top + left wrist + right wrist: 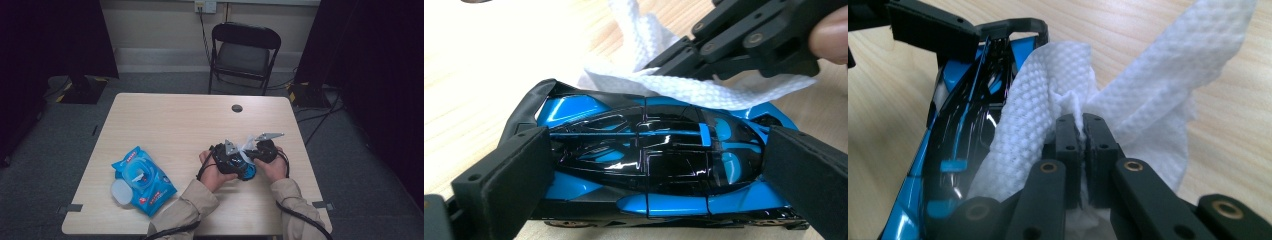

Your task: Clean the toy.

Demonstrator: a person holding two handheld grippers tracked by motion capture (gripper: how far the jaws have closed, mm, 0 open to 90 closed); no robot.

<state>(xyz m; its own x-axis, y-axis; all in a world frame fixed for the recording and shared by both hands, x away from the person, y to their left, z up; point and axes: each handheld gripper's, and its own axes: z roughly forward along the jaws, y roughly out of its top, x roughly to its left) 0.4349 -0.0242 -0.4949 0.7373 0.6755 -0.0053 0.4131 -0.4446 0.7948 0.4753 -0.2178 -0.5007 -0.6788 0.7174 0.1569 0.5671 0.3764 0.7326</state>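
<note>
— Well, how are the hands set?

— Both forearms come in low at the near edge. The left gripper [234, 161] clamps the blue and black toy car [649, 165] end to end, its pads pressed on nose and tail. The right gripper [1081, 131] is pinched tight on a white wipe [1148, 85], which lies against the car's side.

— Room to move?

— The car sits right of centre, near the front edge of the table [170, 120]; the far half is bare wood.

— Any containers?

— A blue wipe packet [142, 180] lies well to the left, lid flipped open, a wipe showing at the opening.
</note>
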